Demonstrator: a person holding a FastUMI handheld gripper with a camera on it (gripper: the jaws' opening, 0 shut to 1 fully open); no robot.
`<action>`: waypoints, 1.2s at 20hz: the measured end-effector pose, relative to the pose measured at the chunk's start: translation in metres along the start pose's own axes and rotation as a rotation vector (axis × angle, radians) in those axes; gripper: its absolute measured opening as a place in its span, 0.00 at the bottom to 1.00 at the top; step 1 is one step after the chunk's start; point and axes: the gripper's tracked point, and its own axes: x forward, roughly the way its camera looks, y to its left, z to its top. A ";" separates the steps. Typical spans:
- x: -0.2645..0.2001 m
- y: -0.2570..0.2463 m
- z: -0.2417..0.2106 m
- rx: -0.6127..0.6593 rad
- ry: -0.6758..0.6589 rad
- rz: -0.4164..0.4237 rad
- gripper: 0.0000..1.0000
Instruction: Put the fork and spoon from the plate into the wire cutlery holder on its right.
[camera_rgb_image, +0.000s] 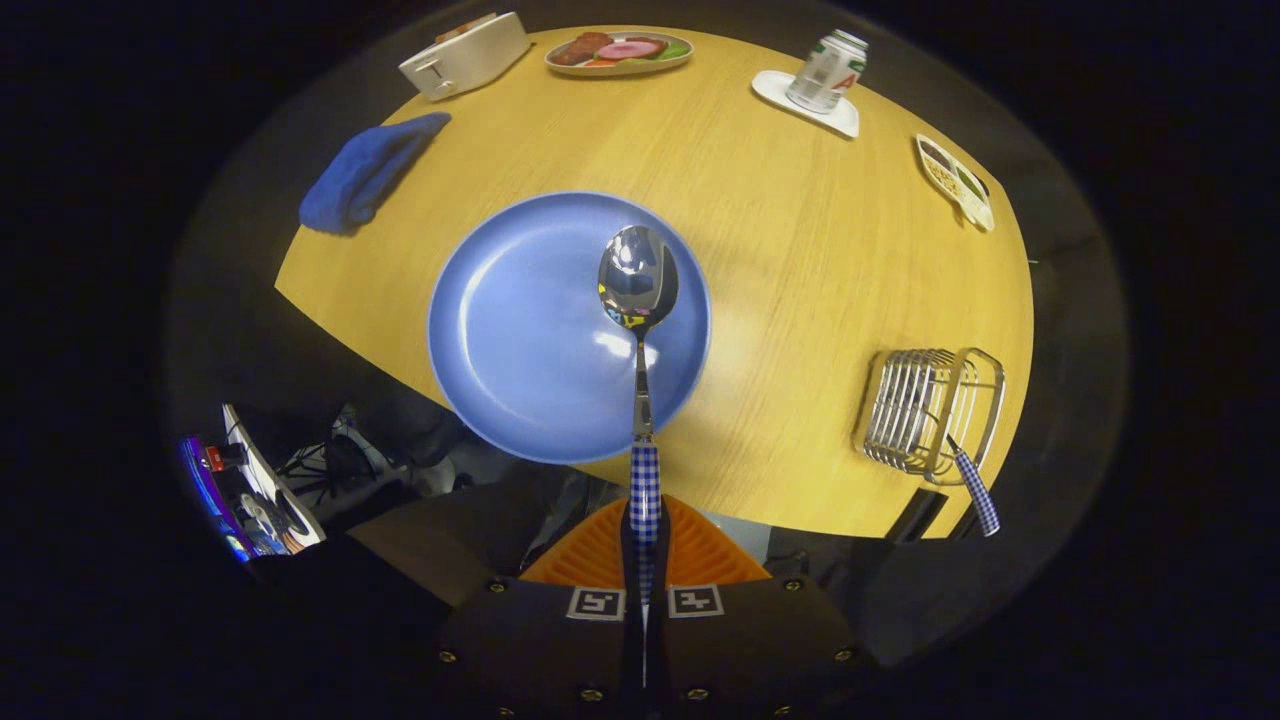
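The round wooden tabletop (800, 250) spreads beneath you, seen from above. Nearest its close edge sits the blue plate (520, 330), bare of cutlery on its surface. Across the tabletop, a blue cloth (362, 172) lies crumpled off to the plate's left, and beyond it stands a white toaster (462, 55). Beside the toaster rests a dish of food (618, 50), and further right a drink can (826, 70) stands on a white coaster (812, 108). A small divided tray (955, 182) sits near the right rim.

To the plate's right, well apart from it, the wire cutlery holder (930, 410) stands near the tabletop's edge. The fork (972, 485) is already in it, its checked handle angling out over the near side; its tines are hard to make out among the wires.

Your gripper (645, 545) is closed on the spoon (638, 275), both fingers pressed against the blue-and-white checked handle between them. The spoon points straight ahead of the fingers, its shiny bowl over the right half of the plate; whether it touches the plate or is raised above it cannot be told.
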 end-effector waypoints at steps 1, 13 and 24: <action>-0.005 -0.009 -0.006 0.029 0.008 -0.004 0.01; -0.059 -0.122 -0.088 0.207 0.130 -0.120 0.02; -0.049 -0.168 -0.086 0.171 0.320 -0.119 0.01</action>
